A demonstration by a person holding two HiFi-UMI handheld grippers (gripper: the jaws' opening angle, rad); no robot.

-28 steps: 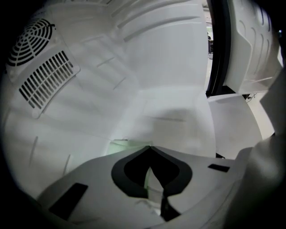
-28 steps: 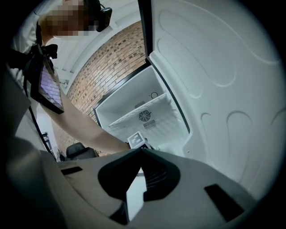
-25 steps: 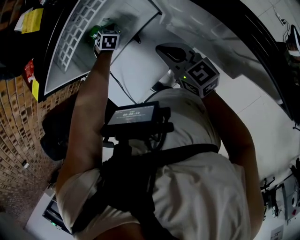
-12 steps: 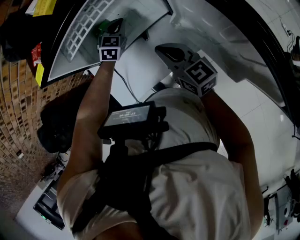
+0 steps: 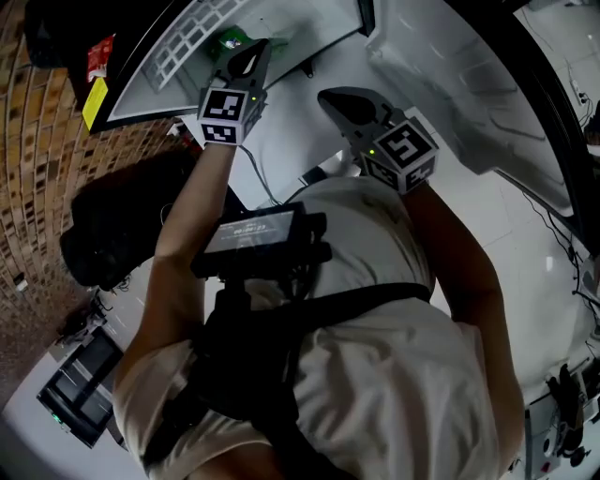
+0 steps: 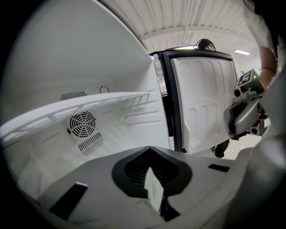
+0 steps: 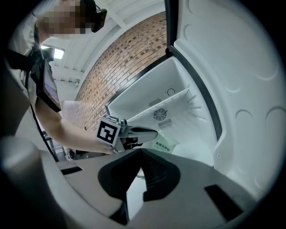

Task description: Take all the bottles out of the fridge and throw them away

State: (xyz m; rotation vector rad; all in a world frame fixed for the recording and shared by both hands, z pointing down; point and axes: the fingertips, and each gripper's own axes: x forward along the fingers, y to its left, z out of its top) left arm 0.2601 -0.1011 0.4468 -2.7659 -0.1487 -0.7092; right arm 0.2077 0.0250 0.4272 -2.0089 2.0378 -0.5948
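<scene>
At open fridge (image 5: 314,26), I'm holding left gripper (image 5: 255,54) jaws pressed together, empty; right gripper (image 5: 331,96) jaws likewise together, near door (image 5: 450,84).

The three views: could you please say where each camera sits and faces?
Head view: on the head, steeply down at the open fridge; torso, left gripper and right gripper show.
Left gripper view: on that gripper, facing the fridge's fan; right gripper shows.
Right gripper view: on that gripper, facing the fridge; left forearm shows.
Shared: both gripper views show the fan.
</scene>
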